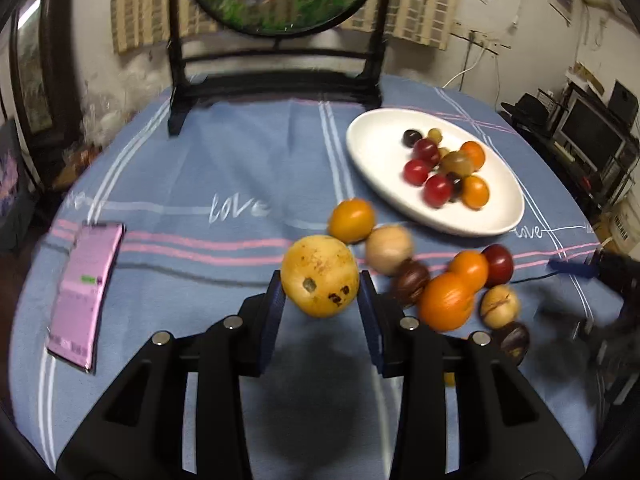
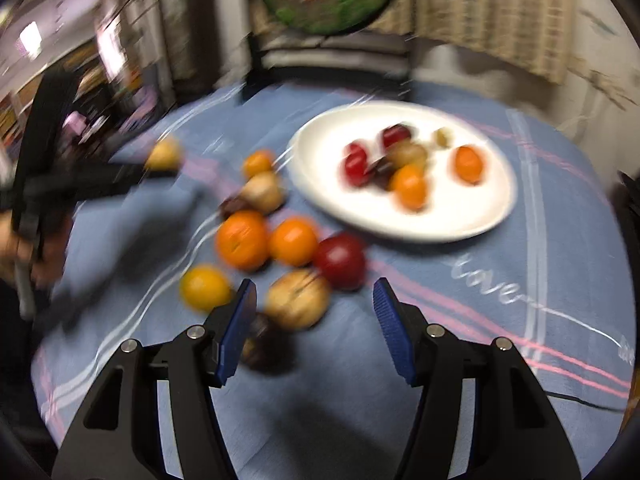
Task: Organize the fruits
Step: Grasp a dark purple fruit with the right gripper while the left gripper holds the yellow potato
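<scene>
The left gripper [image 1: 320,292] is clamped on a spotted yellow fruit [image 1: 319,276], the pads pressing its two sides at about mid-height, so it hangs clear of the blue cloth [image 1: 200,168] with its shadow beneath; a grip across the widest part looks the sound choice, since a round skin would slip from a hold nearer the top. The right gripper [image 2: 314,320] stands apart and holds nothing; a pale nut-like fruit [image 2: 298,300] lies between its open pads but neither touches it, and it seems poised for the next pick.

The white plate [image 1: 372,152] sits beyond the loose pile and to its right, already bearing a cluster of small red, orange and dark fruits; its near-left part is bare, which judging by the task is the likely landing spot. The loose fruits [image 1: 452,288] lie huddled and touching between the grippers and the plate, so a carried fruit must pass over them and over the plate's near rim, not through them. A pink phone [image 1: 86,292] lies well apart on the left; the cloth there and toward the dark stand [image 1: 276,92] at the back is open room.
</scene>
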A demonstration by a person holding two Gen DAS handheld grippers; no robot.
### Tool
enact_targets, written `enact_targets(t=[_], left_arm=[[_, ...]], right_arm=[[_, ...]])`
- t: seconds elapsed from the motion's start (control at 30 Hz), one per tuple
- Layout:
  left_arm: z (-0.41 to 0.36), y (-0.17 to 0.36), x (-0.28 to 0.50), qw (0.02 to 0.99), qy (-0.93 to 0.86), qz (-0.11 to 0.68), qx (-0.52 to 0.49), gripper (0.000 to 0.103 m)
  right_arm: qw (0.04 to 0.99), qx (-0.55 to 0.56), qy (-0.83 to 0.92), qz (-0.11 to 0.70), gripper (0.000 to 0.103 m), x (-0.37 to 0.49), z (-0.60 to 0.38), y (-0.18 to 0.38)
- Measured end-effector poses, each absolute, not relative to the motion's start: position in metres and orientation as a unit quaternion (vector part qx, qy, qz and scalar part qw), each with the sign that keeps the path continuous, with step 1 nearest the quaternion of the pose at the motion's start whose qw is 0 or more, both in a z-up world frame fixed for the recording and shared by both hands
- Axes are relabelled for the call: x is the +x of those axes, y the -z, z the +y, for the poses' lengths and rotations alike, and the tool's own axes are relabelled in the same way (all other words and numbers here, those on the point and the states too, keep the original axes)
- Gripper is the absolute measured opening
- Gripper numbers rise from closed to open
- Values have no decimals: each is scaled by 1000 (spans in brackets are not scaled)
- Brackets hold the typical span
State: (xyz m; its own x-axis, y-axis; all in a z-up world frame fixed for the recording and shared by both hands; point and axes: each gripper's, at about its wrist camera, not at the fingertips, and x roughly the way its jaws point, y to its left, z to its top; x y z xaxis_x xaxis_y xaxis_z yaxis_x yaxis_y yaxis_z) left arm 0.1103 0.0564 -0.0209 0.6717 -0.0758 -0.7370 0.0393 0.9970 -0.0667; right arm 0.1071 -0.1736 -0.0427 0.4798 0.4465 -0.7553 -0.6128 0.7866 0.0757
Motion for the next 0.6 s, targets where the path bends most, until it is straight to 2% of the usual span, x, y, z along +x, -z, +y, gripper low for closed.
enact_targets(t=[0.27, 0.6], left_arm=[[16, 18, 139, 912, 51, 405, -27, 38], [20, 32, 137, 910, 62, 408, -32, 38]], right_arm=[[818, -152, -356, 425, 61, 88, -146, 61], [819, -205, -323, 428, 61, 78, -129, 69]])
